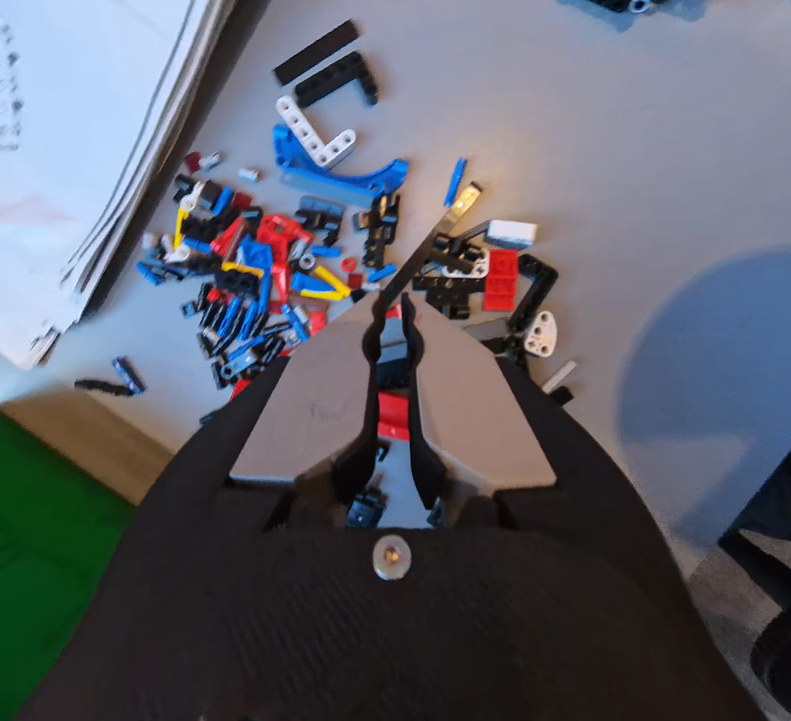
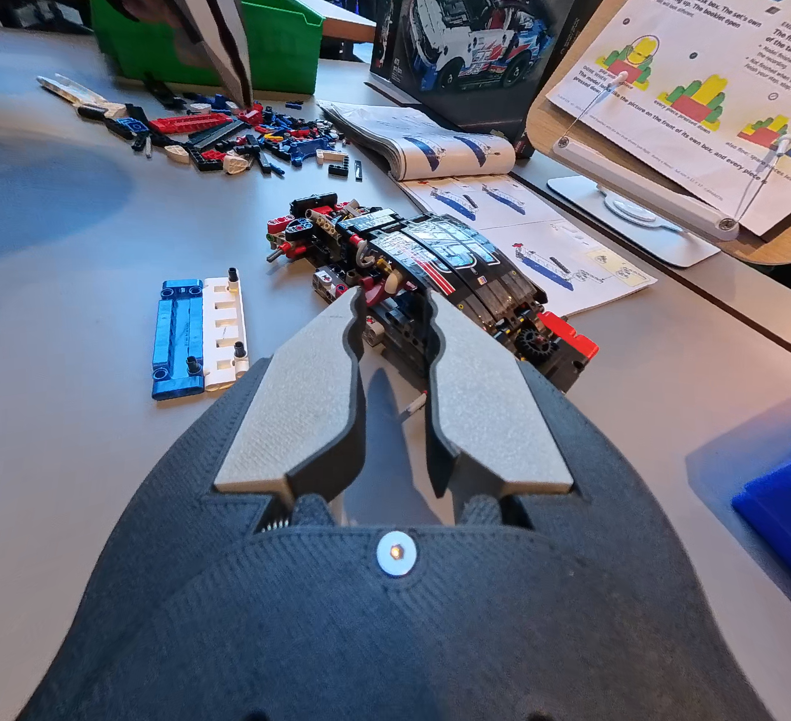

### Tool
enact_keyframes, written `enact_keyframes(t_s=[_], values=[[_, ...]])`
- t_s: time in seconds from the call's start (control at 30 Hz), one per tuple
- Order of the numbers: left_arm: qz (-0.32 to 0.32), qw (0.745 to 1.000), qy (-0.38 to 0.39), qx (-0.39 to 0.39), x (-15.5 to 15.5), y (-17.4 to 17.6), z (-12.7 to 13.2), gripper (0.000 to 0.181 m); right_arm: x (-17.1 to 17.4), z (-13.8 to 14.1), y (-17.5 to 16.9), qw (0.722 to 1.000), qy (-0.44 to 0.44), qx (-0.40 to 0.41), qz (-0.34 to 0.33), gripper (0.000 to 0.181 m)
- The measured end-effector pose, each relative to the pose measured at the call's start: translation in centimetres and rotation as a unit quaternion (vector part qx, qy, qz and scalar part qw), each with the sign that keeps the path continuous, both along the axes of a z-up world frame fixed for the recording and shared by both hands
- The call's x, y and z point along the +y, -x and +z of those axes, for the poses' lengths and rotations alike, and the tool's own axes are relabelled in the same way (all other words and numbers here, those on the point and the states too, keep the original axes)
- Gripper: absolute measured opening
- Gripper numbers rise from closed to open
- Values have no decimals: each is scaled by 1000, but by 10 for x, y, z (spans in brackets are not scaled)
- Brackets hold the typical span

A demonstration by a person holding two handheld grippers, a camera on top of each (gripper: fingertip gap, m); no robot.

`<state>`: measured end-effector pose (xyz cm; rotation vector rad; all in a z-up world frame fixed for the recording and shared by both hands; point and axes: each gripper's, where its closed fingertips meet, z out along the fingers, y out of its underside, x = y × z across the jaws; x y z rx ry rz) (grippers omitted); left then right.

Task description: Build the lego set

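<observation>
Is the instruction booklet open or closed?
Open. The booklet lies flat on the table, printed pages up, earlier pages folded back.

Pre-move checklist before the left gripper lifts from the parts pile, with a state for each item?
1. Left gripper tips down at the loose parts pile: ok.
2. Left jaws gripping the long black strip: cannot tell; they are nearly shut at its end.
3. Right gripper empty, jaws open: ok.
4. Car model resting on the table, right in front of the right gripper: ok.
5. Instruction booklet open beside the model: ok.
6. Blue and white panel apart from both grippers: ok.
</observation>
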<state>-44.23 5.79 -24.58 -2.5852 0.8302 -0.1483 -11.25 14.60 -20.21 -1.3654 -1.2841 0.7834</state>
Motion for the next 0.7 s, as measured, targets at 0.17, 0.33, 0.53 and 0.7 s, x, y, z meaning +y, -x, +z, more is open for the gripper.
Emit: enact_keyframes(t_s=[0.17, 0.33, 0.53, 0.7], values=[[-38, 999, 13, -30, 12, -35, -4, 3, -2, 1, 0, 1000, -1, 3, 3, 23], [-71, 996, 35, -30, 25, -62, -17, 4, -7, 2, 1, 1000, -4, 4, 13, 23], [-79, 996, 52, -8, 33, -67, -22, 5, -8, 3, 1, 1000, -5, 7, 14, 23], [-78, 995, 67, 12, 33, -66, -30, 6, -9, 7, 0, 1000, -1, 18, 19, 22]])
